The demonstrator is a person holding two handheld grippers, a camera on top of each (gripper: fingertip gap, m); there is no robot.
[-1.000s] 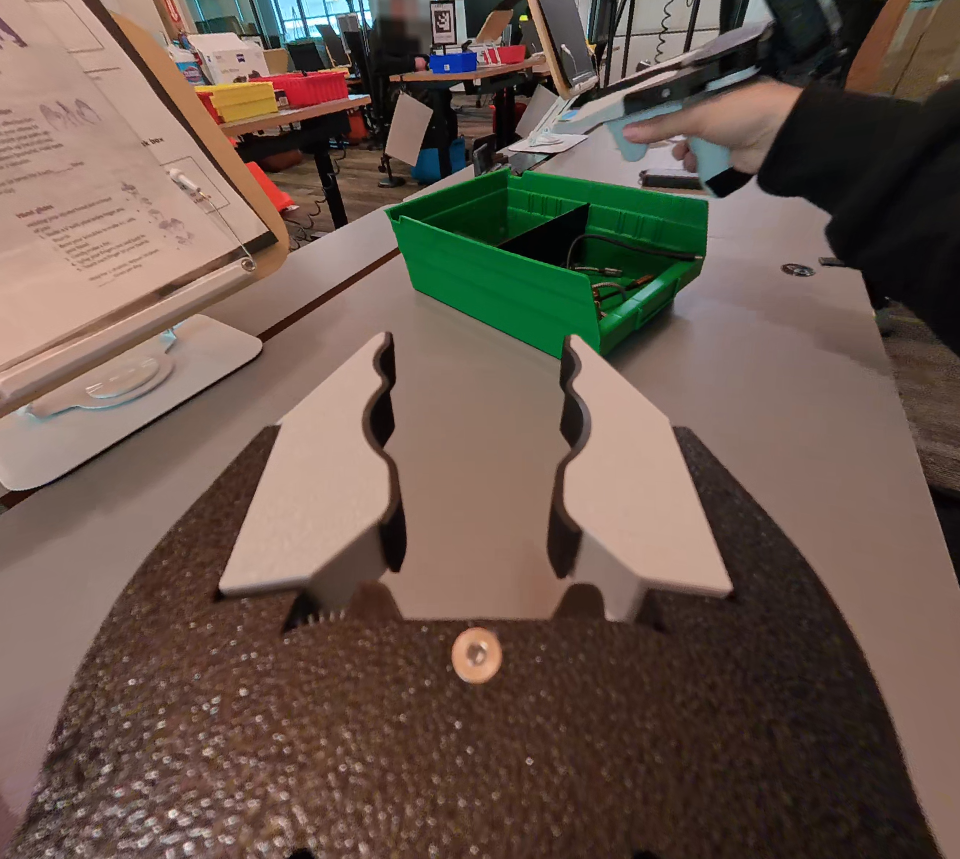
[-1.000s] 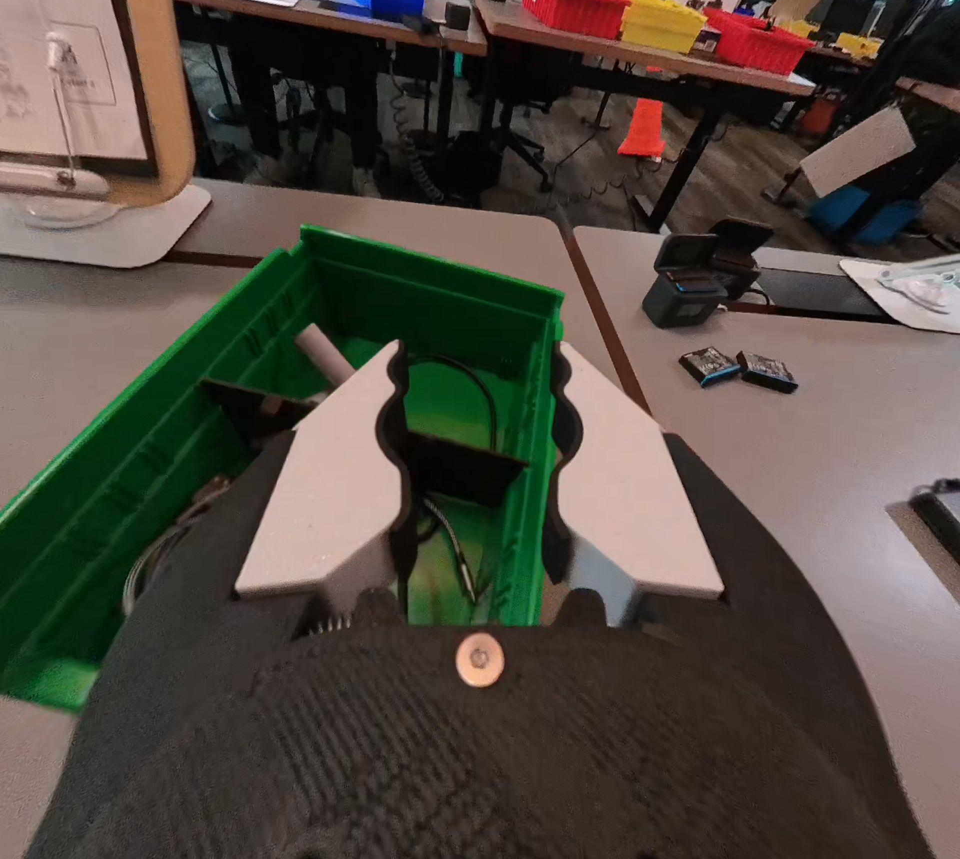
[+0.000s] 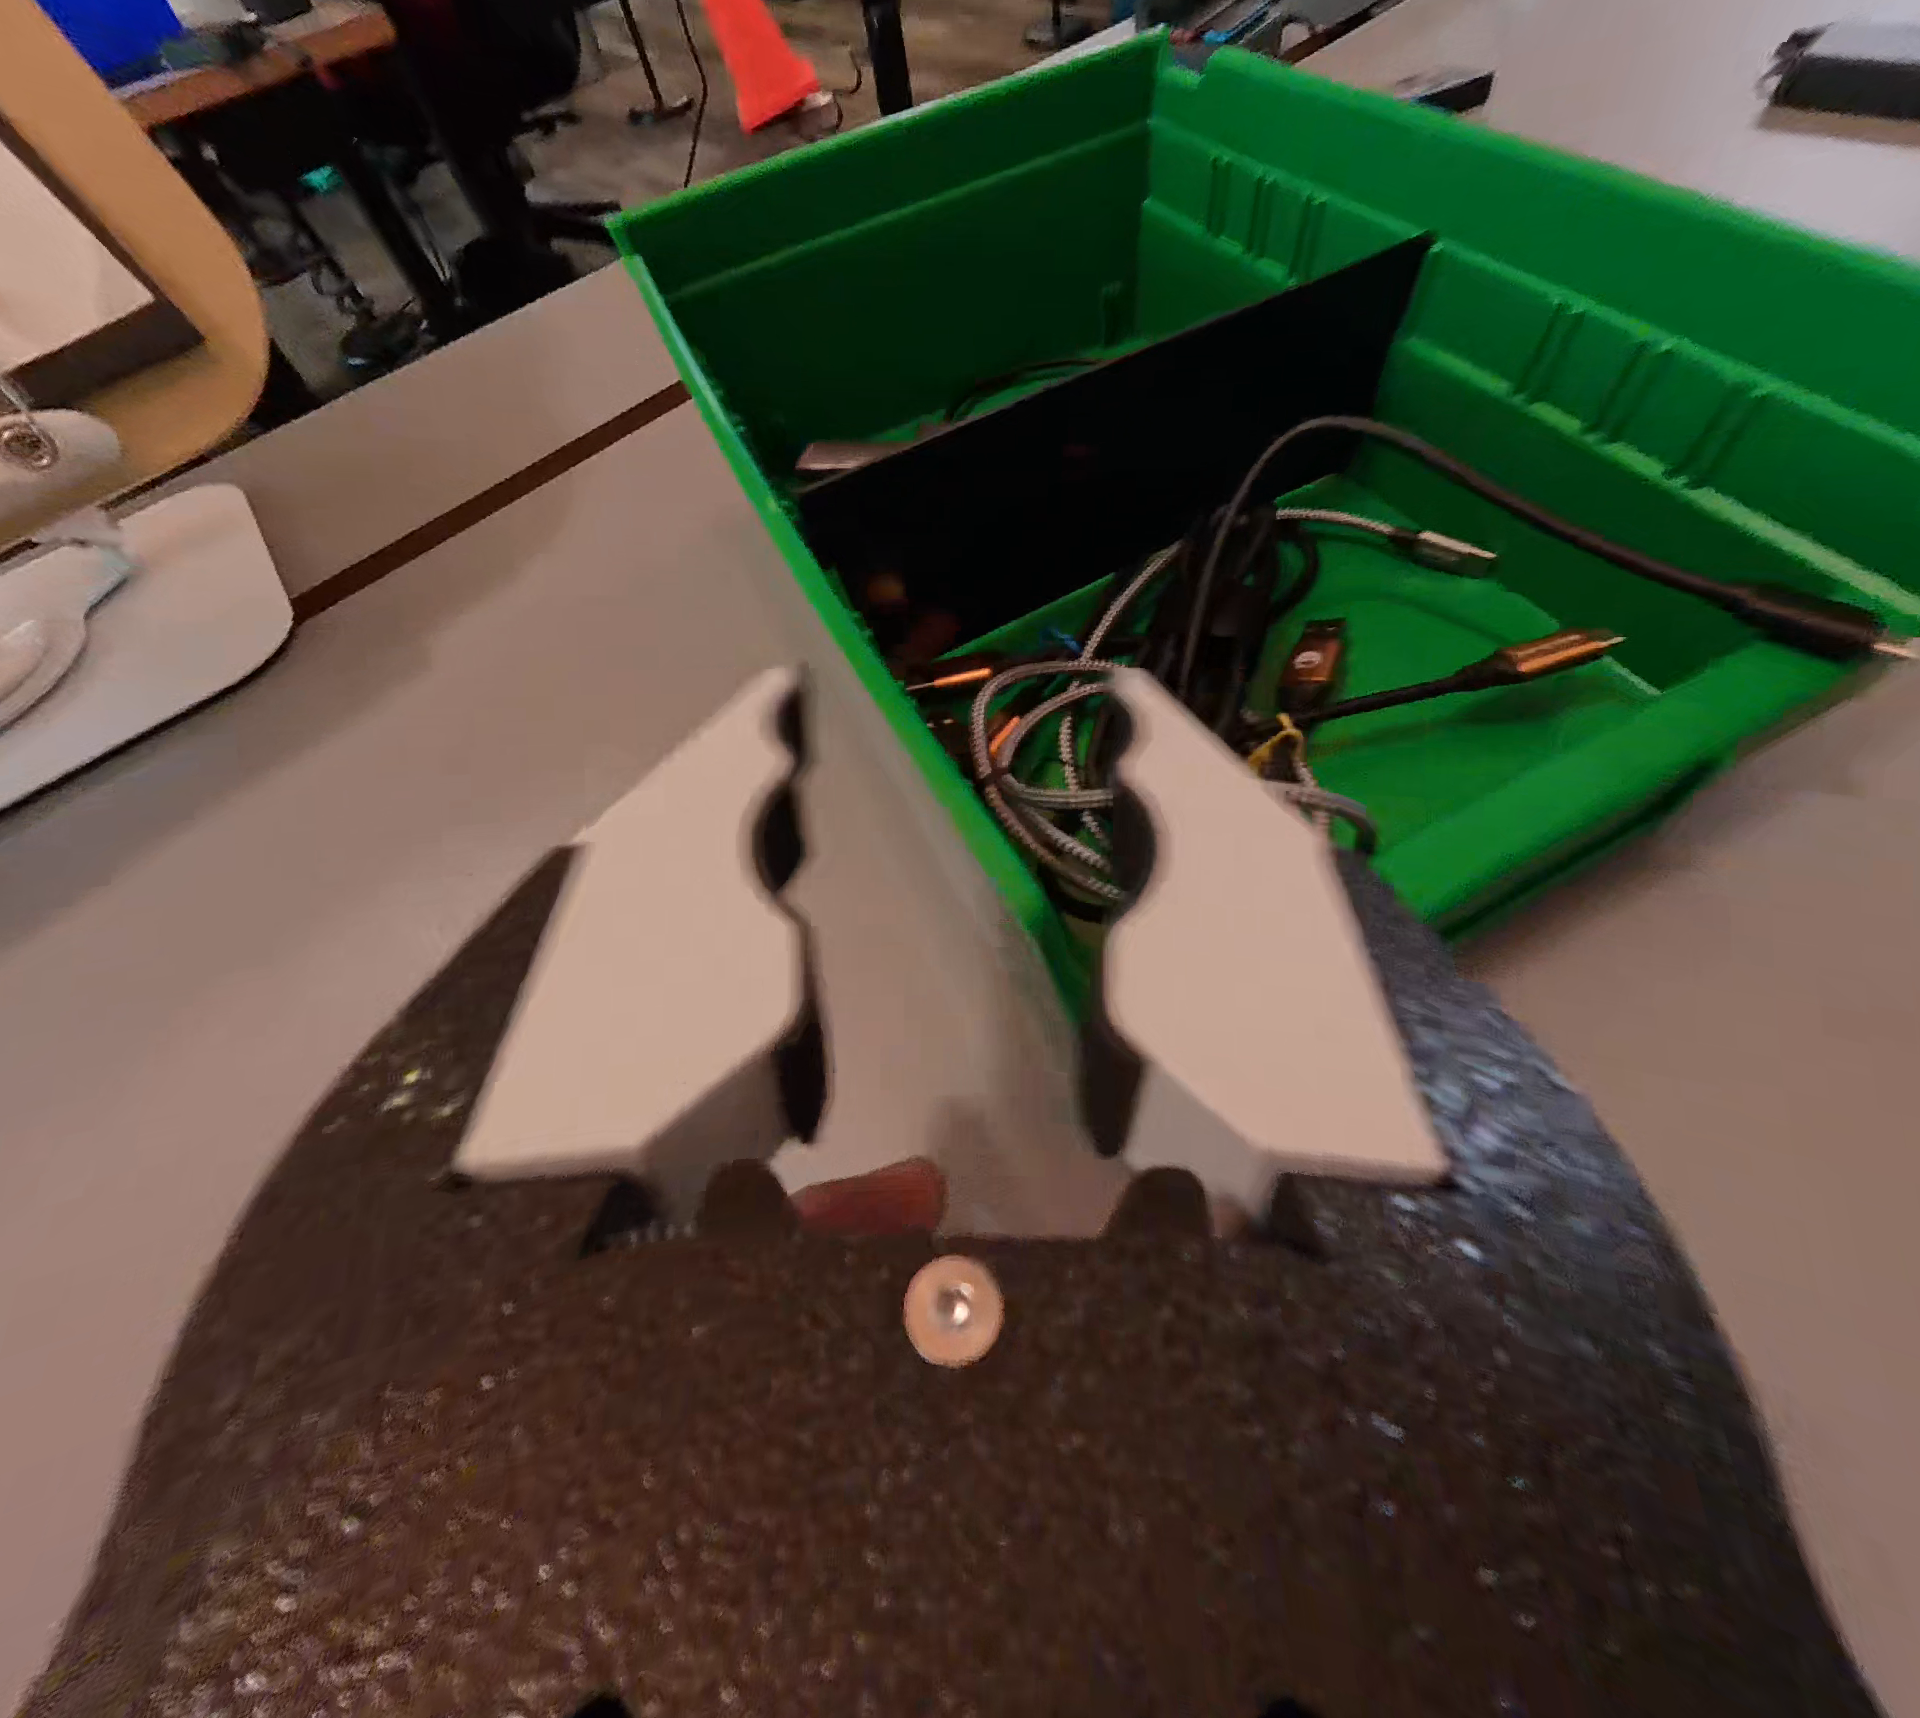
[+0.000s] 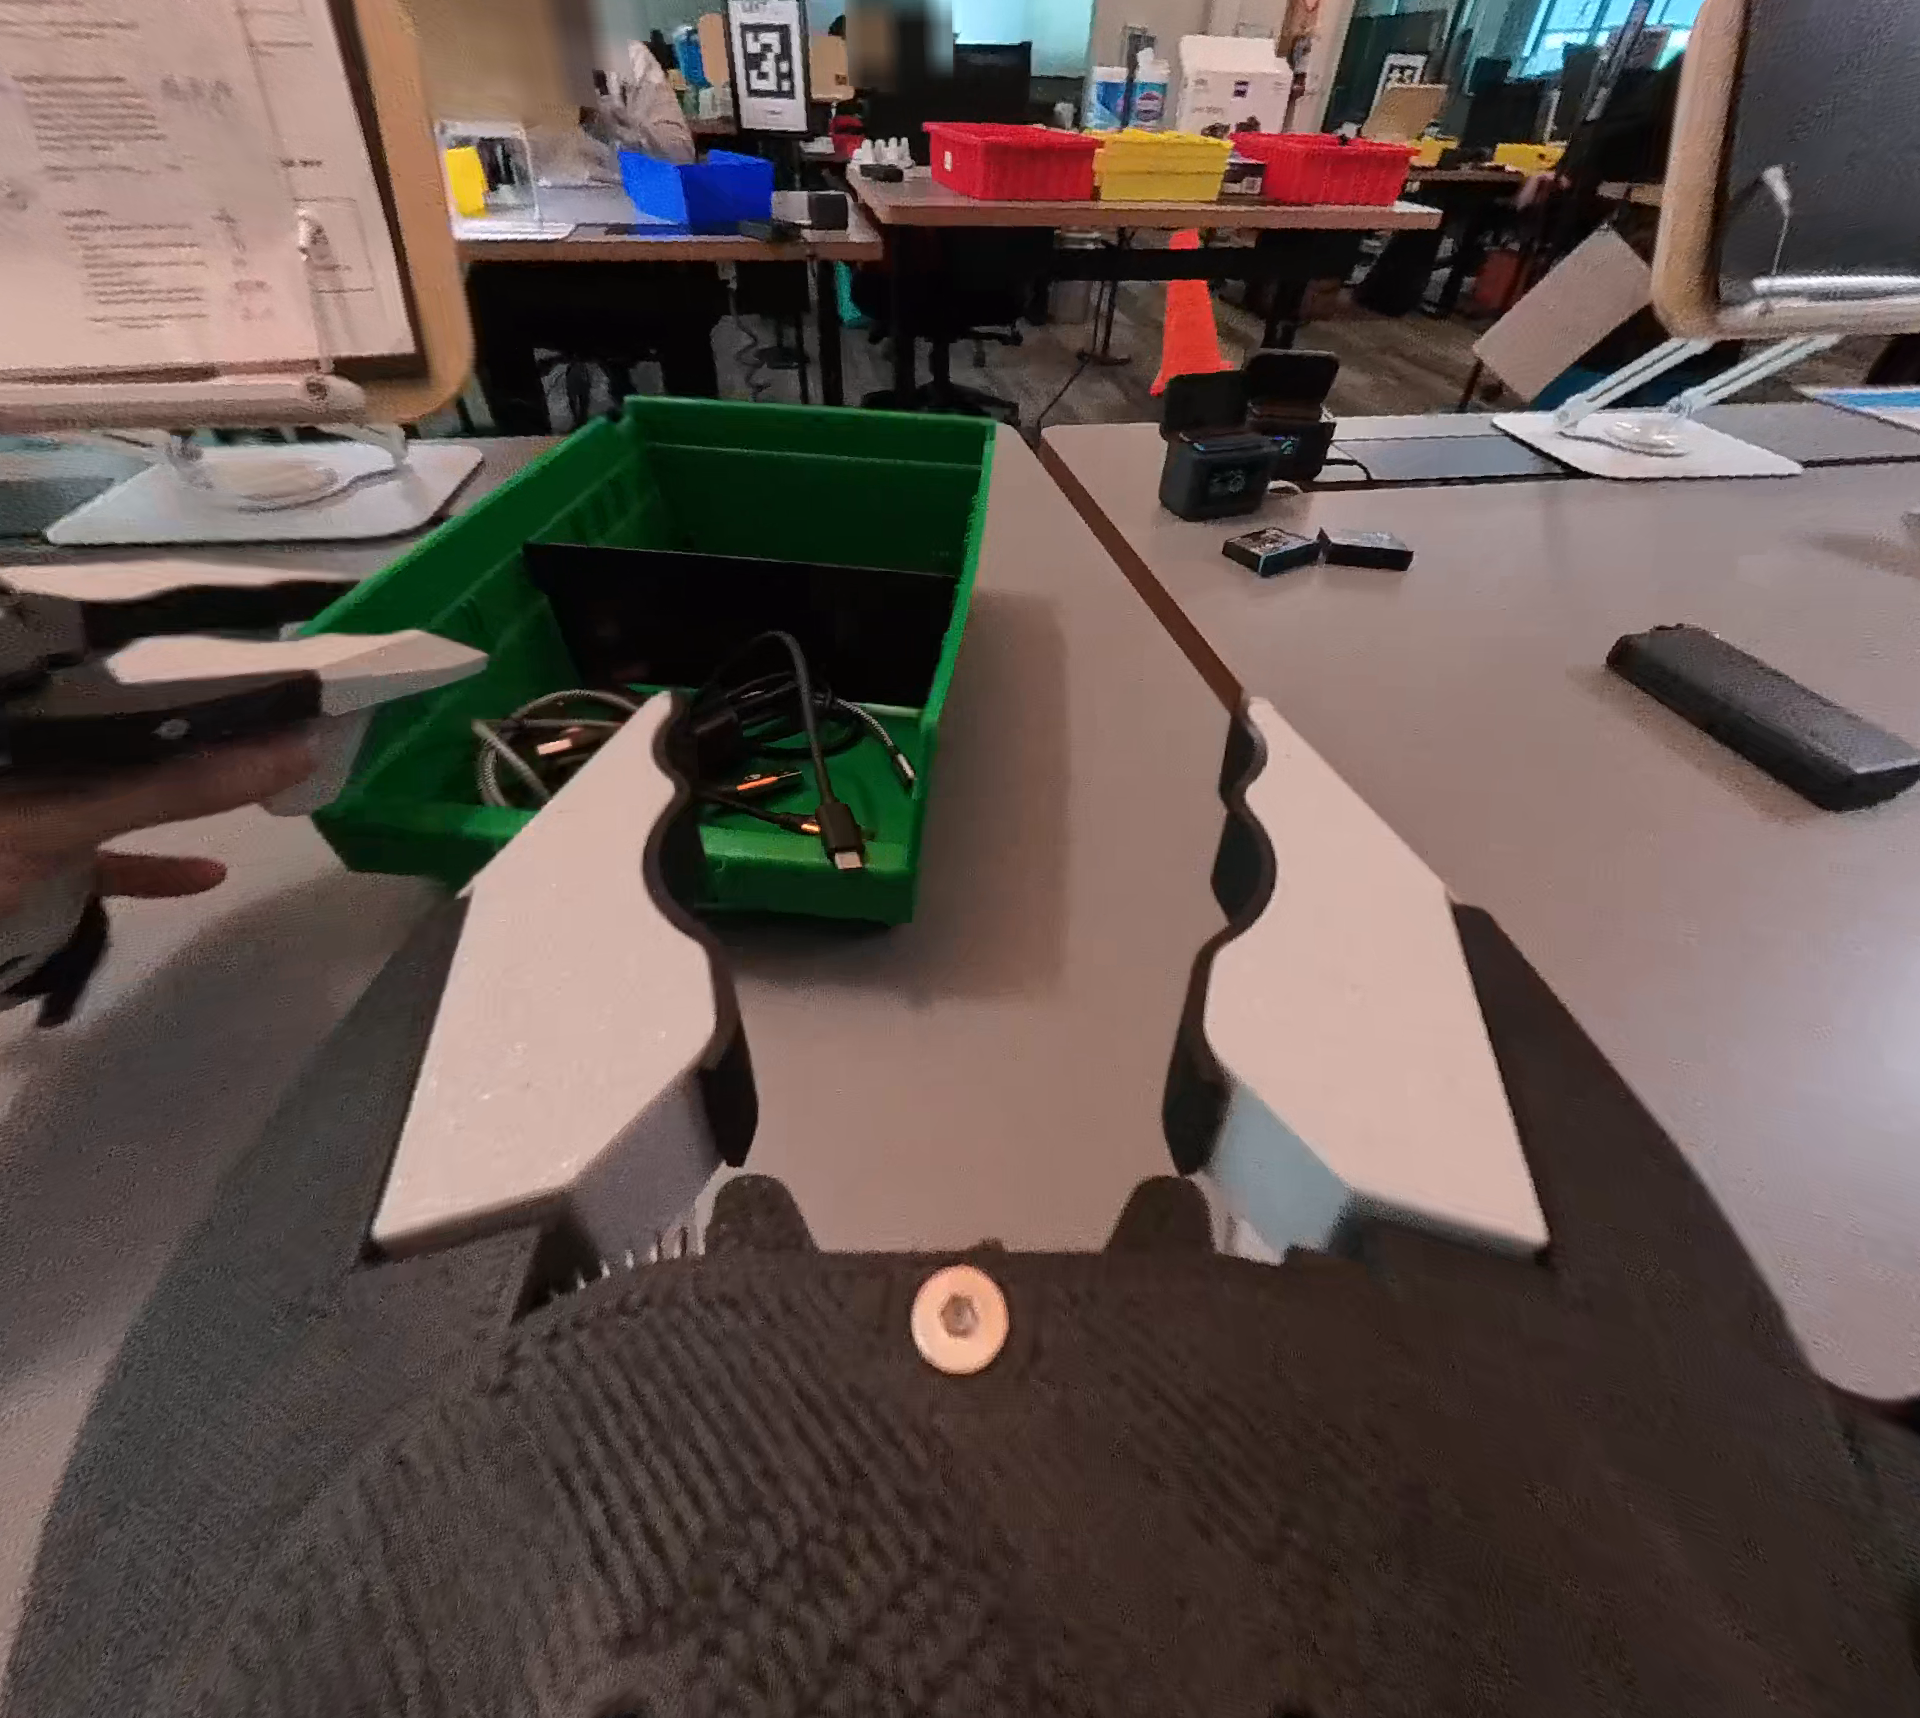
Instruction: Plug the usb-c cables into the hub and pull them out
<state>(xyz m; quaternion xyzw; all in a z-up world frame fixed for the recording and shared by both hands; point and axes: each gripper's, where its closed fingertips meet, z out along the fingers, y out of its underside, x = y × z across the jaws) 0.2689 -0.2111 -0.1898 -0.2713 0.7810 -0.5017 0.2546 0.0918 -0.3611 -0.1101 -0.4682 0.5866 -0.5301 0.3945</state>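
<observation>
While both grippers gape empty, cables (image 3: 1195,629) fill green bin (image 3: 1558,318); no legible labels.

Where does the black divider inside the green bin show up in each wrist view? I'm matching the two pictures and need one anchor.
Left wrist view: the black divider crosses the green bin slantwise, above centre, cables in front of it.
Right wrist view: it stands left of centre, behind the cable tangle.
Shared landmark: the orange cone on the floor beyond.
</observation>
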